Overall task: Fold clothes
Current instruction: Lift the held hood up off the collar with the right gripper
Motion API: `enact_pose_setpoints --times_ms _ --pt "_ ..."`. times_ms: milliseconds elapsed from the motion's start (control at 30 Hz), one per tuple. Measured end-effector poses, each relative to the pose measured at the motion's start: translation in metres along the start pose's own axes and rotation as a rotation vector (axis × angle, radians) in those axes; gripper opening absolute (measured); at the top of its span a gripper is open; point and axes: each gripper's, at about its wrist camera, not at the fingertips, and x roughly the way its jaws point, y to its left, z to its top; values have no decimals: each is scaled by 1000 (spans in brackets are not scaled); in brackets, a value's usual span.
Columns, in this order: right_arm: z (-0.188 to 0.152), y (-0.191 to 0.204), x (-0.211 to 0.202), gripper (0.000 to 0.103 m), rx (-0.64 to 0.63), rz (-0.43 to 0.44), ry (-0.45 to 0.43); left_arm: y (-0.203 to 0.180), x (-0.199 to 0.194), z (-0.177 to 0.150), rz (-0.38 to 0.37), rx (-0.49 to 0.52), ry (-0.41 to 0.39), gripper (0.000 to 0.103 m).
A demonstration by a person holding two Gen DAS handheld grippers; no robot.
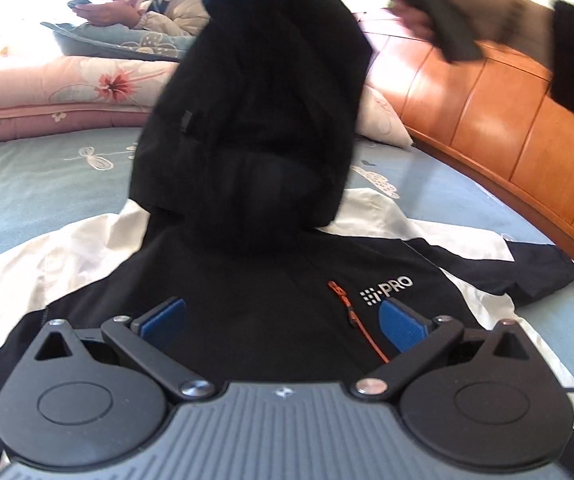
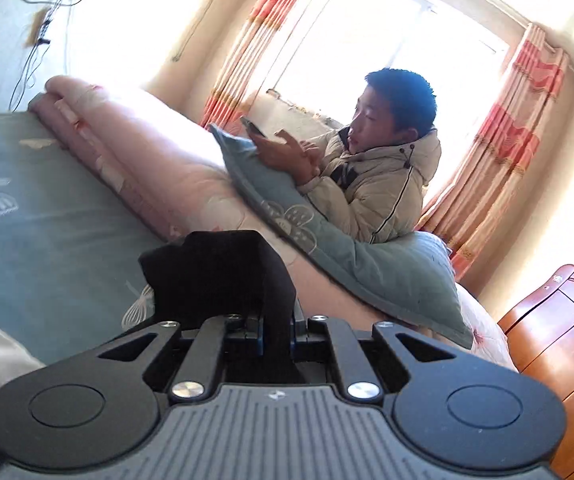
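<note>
Lifting jacket [image 1: 271,264] hood [image 1: 247,112] at 12 o'clock w/ right hand-held gripper [image 2: 277,332] clamped on it; left hand-held gripper [image 1: 283,320] gapes empty. Fabric's soft, floppy, light; I'd pinch seams.

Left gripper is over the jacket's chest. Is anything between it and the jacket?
Nothing visible. The left gripper is open just above the jacket, near the logo, with bare fabric between its pads. The hood, pinched by the right gripper, hangs lifted farther up, not in the gap.
</note>
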Motion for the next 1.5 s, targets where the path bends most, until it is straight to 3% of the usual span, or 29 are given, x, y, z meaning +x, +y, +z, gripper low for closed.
enact_pose_setpoints --times_ms 233,367,467,600,700,867,933,1033,1100,1233,1300,1367,1433,1500 --pt "2 26 63 12 -91 -88 -31 8 10 -6 -22 -39 16 102" --pt "6 27 59 12 -65 -92 -107 17 20 -8 -77 -97 33 102" --pt "11 25 55 12 -72 -103 -123 15 25 -10 -77 -98 44 102" --pt "5 20 38 12 -15 -35 -134 10 23 -11 -119 -72 0 102" --pt "-6 17 24 12 -5 7 -124 6 18 -9 -82 -47 -64 102" --pt "-15 -4 -16 12 -20 163 -128 16 19 9 -20 -36 -189 102" --pt "-18 -15 -32 12 -24 222 -133 30 30 21 -81 -74 -219 102" --pt "-25 -30 -47 12 -8 257 -134 55 65 38 -305 -189 -211 102" --pt "-30 -39 -50 12 -3 253 -129 65 95 46 -306 -227 -167 102" --pt "-48 -41 -45 12 -58 206 -100 69 131 59 -210 -154 -196 103" --pt "-59 -39 -36 15 -68 180 -63 65 146 61 -185 -116 -169 103" --pt "-70 -36 -29 27 -81 125 -44 57 145 57 -161 -90 -139 103" --pt "-78 -36 -29 29 -73 126 -48 47 137 51 -149 -55 -113 102" --pt "-83 -38 -36 29 -74 120 -72 40 117 42 -193 24 -90 102"
